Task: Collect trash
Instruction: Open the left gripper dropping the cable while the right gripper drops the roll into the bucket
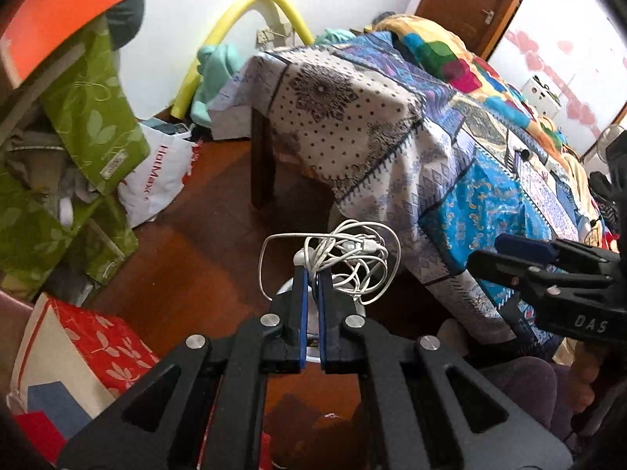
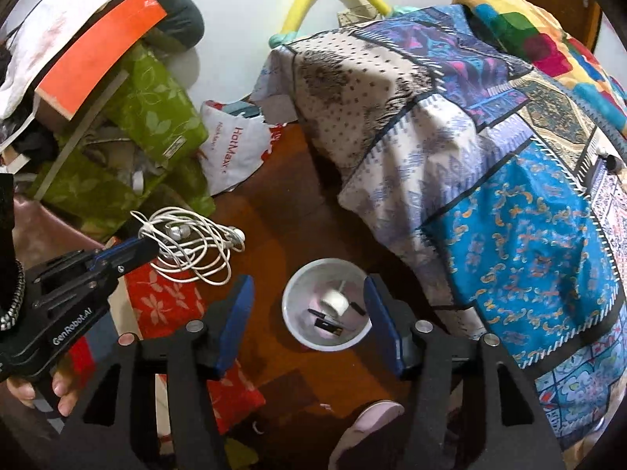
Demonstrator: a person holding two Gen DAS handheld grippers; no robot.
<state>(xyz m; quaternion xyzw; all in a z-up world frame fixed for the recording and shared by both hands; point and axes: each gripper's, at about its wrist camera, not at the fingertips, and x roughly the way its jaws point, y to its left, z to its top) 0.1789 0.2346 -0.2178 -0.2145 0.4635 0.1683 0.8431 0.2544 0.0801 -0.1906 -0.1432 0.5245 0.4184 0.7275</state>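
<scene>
Two grippers are held over the floor: the right gripper [image 2: 307, 313] is carried with its jaws apart and nothing between them, directly above the white bin [image 2: 298, 337], where small dark items and a white piece already lie, apparently just dropped there. Just beside it, the left gripper [image 1: 312, 274] is clamped on a tangled white cable [image 1: 348, 258], presumably kept aloft for disposal in the same bin. Farther off, the patchwork bedspread [image 2: 509, 196] is draped toward the wooden floor [image 2: 274, 203].
</scene>
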